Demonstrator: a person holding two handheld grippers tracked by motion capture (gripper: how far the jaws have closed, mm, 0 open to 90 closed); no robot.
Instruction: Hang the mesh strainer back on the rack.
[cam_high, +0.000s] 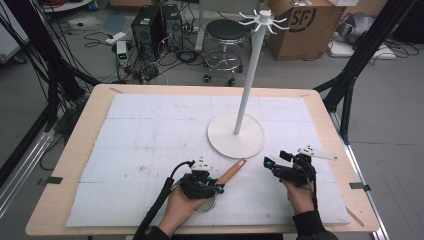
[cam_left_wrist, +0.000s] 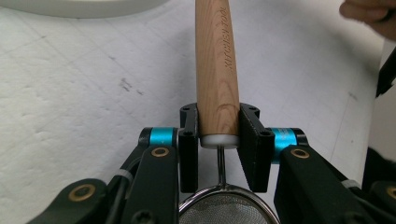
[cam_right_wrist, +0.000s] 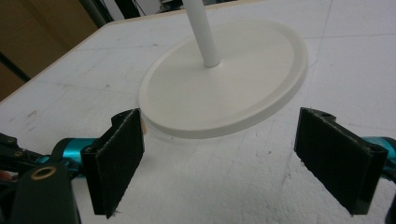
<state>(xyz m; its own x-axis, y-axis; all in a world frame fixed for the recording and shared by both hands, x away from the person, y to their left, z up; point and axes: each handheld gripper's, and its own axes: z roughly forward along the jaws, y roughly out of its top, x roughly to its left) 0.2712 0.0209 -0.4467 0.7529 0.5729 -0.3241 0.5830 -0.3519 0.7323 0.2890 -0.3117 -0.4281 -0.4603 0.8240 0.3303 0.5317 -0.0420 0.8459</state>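
My left gripper (cam_left_wrist: 218, 140) lies low, jaws clamping the strainer's wooden handle (cam_left_wrist: 216, 70); my right gripper (cam_right_wrist: 233, 163) hovers level, jaws wide, empty.

High view overhead; gripper views close, sharing stand base (cam_right_wrist: 224, 93).

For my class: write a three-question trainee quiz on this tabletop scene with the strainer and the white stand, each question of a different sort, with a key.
1. True or false: the left gripper has its fingers closed on the strainer's wooden handle.
2. Multiple choice: where does the right gripper point? A) at a cardboard box; B) at the round base of the white stand; C) at the stool.
3. Short answer: what lies at the near end of the handle, below the left gripper's fingers?

Key
1. True.
2. B; its fingers stand wide apart with nothing between them.
3. The strainer's wire mesh bowl, joined by a thin metal stem.
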